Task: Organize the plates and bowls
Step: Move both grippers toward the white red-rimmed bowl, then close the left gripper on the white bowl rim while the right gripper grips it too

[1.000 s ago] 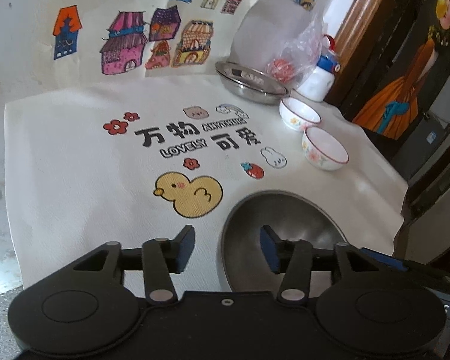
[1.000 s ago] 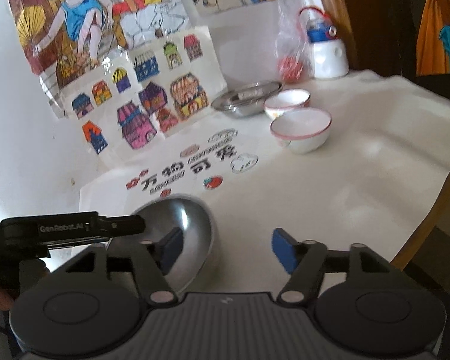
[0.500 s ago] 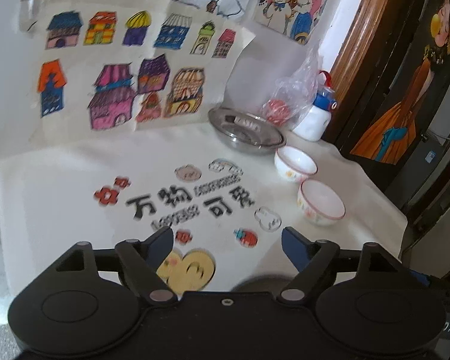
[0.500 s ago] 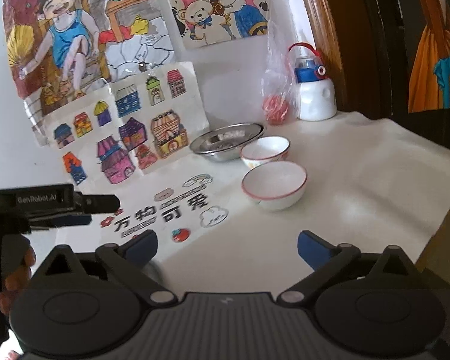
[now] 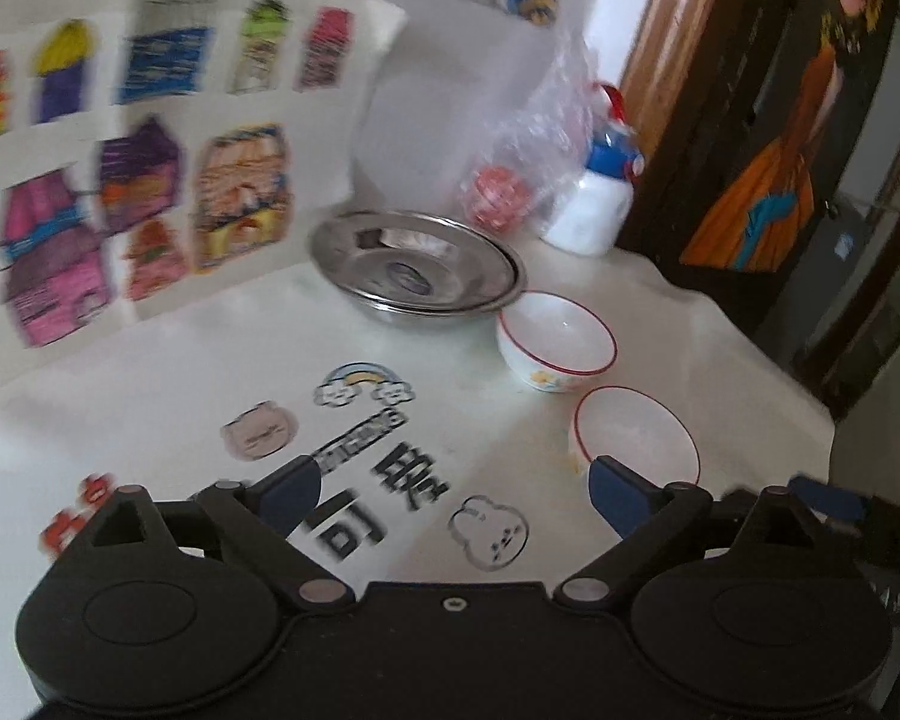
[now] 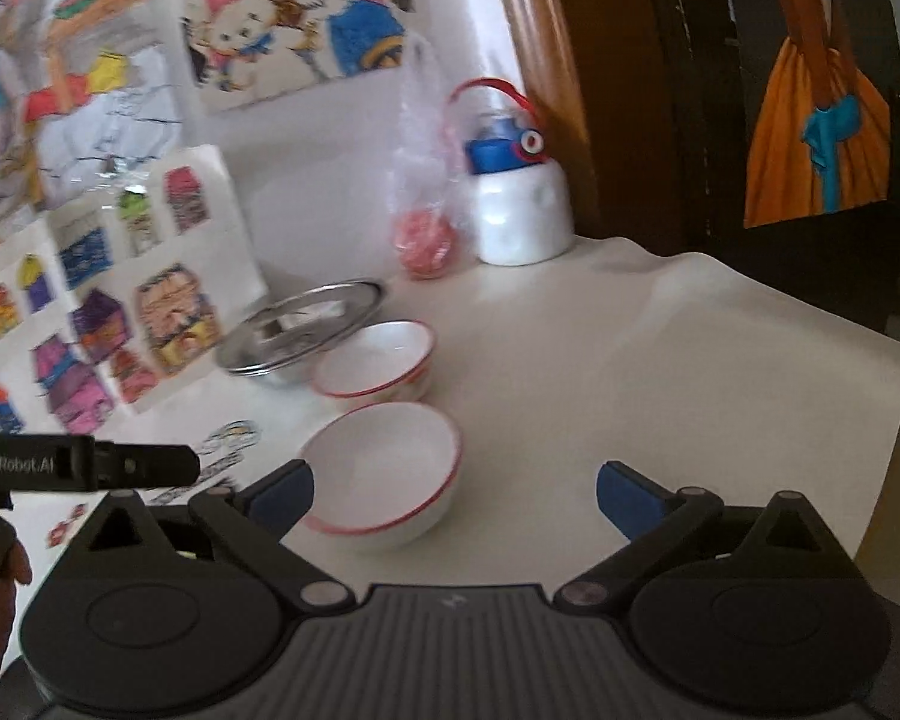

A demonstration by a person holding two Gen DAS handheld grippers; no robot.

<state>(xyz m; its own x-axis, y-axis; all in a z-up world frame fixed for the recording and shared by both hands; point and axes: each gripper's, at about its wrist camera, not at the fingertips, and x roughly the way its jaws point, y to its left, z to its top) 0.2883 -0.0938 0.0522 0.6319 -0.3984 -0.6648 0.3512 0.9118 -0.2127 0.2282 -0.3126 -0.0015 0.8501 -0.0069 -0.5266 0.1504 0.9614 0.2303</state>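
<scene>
On the left, the left gripper (image 5: 456, 489) hangs above the printed cloth (image 5: 168, 396) with its claw released and nothing between the blue pads; a second ago those pads sat much closer together over a steel plate at the near edge of the table, and that plate has since dropped out of view below the camera. Further in, the stacked steel plates (image 5: 414, 267) rest by the back edge, against the wall drawings (image 5: 144, 180). Just right of them stands the far bowl (image 5: 557, 349), with the near bowl (image 5: 636, 441) close in front of it, apart from it. The right gripper (image 6: 456, 495) also has its claw released, wider than a second ago, and has moved forward: the near bowl (image 6: 384, 474) now sits just beside its left pad, untouched. A plastic bag (image 6: 426, 180) and white bottle (image 6: 519, 210) occupy the back right corner.
</scene>
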